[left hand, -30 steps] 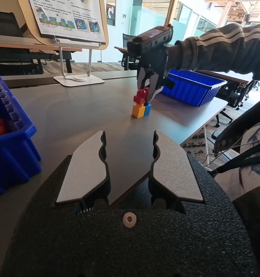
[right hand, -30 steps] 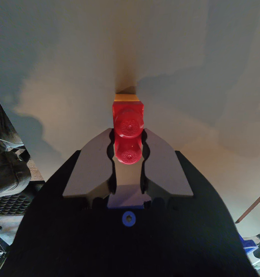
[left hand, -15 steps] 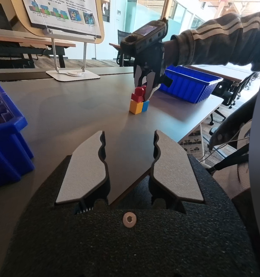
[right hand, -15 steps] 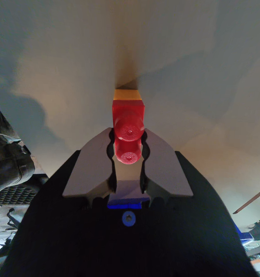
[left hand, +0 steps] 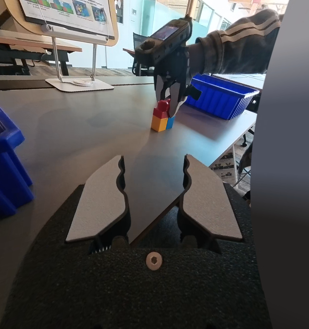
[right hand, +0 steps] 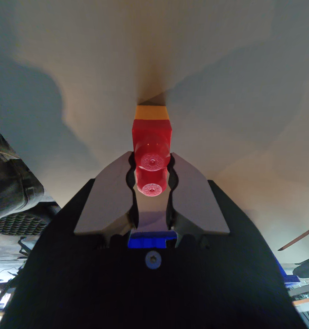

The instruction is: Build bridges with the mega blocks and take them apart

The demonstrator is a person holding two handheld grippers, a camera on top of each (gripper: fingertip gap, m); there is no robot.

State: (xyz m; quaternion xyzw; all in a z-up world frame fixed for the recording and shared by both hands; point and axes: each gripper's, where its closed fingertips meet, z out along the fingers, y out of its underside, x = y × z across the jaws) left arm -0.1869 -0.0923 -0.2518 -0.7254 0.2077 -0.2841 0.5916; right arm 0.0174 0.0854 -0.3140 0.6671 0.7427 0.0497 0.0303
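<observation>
Mega blocks are sitting stacked on the smooth grey table (left hand: pixel 79 124), towards its right edge: a glossy red block (left hand: pixel 161 110) with two round studs is resting on a yellow block (left hand: pixel 158 123) and a blue block (left hand: pixel 170 122) standing side by side. Going left to right, the left hand-held gripper (left hand: pixel 153 175) is hovering over the near edge, its textured grey fingers (left hand: pixel 103 199) spread wide around nothing. The right hand-held gripper (right hand: pixel 151 170) is pointing down, its scalloped fingers closing against the red block's studs.

Glossy plastic red block (right hand: pixel 151 142), matt grey table (left hand: pixel 79 121)
</observation>
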